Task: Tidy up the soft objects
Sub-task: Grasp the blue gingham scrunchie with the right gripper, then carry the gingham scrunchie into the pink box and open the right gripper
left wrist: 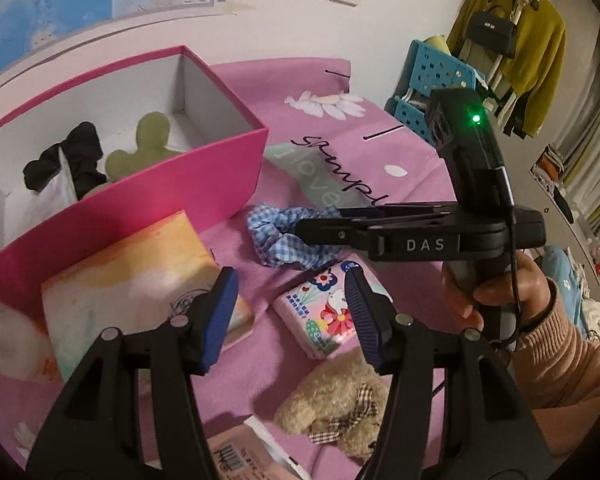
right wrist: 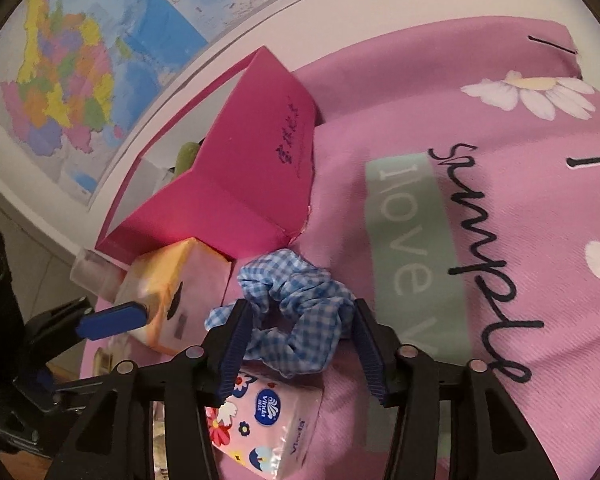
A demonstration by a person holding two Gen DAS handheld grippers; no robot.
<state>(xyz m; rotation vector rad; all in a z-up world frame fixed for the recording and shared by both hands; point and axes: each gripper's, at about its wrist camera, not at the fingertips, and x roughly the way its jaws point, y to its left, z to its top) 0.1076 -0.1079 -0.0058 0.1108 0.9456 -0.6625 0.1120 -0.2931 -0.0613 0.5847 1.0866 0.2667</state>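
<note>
My right gripper (right wrist: 300, 320) is shut on a blue checked scrunchie (right wrist: 300, 308) lying on the pink bedsheet (right wrist: 520, 240), with both pads touching its bunched cloth. From the left wrist view that gripper (left wrist: 304, 228) reaches in from the right over the scrunchie (left wrist: 276, 236). My left gripper (left wrist: 292, 316) hangs open with nothing between its pads, above a small flowered tissue pack (left wrist: 320, 316) and beside an orange tissue pack (left wrist: 132, 280). The open pink box (left wrist: 140, 208) behind holds a green plush (left wrist: 140, 148) and a black-and-white cloth item (left wrist: 76, 156). A beige teddy bear (left wrist: 332, 400) lies near the front.
A pink barcoded packet (left wrist: 236, 452) lies at the front edge. A person's hand in a pink sleeve (left wrist: 560, 352) holds the right gripper. A blue stool (left wrist: 432, 76) and hanging clothes (left wrist: 512, 32) stand beyond the bed. A clear bottle (right wrist: 92, 272) sits by the box.
</note>
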